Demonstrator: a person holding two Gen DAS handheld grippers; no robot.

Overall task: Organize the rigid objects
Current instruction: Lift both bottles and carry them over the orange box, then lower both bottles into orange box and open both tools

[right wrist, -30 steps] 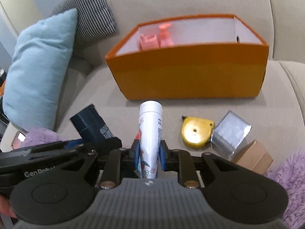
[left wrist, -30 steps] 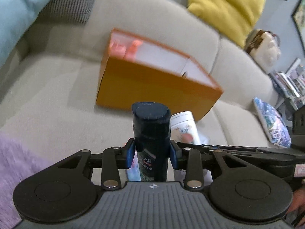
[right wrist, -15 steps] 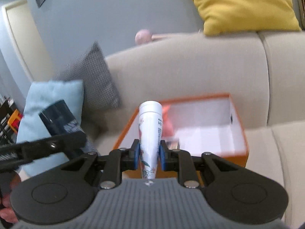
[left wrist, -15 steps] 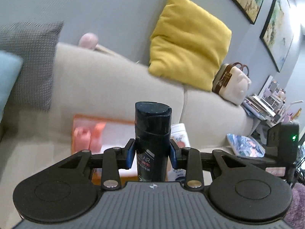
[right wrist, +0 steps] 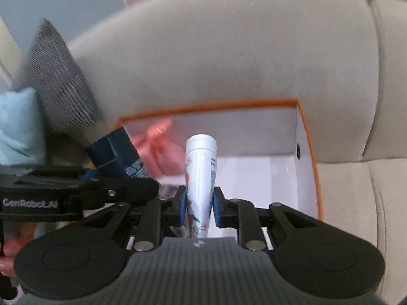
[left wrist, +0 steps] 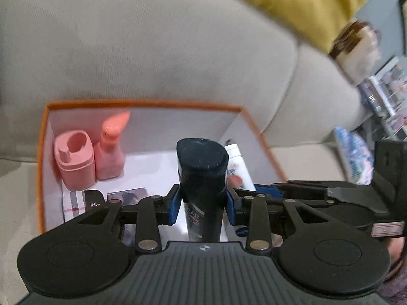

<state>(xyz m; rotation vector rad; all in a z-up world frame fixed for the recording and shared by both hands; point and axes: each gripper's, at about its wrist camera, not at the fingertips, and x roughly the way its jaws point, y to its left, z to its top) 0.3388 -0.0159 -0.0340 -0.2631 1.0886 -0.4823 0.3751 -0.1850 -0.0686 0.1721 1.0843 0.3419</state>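
Note:
My left gripper (left wrist: 202,204) is shut on a dark blue shampoo bottle (left wrist: 202,175), held upright over the open orange box (left wrist: 142,103) on the sofa. My right gripper (right wrist: 199,206) is shut on a white tube with a flower print (right wrist: 199,175), held over the same box (right wrist: 309,137) further right. In the left wrist view the white tube (left wrist: 237,167) shows just behind the bottle. The right wrist view shows the dark bottle (right wrist: 115,152) at the left. A pink holder (left wrist: 73,162) and a pink spray bottle (left wrist: 110,152) stand in the box's far left corner.
Flat packets (left wrist: 127,194) lie on the box floor at the left; its right half (right wrist: 257,178) is bare white. The beige sofa back (left wrist: 152,45) rises behind. A grey checked cushion (right wrist: 59,86) and a blue cushion (right wrist: 19,127) sit left, a yellow cushion (left wrist: 305,2) upper right.
Both grippers have carried their items from the front of the sofa seat to above the open box, so I look down into it. Neither grip has visibly changed.

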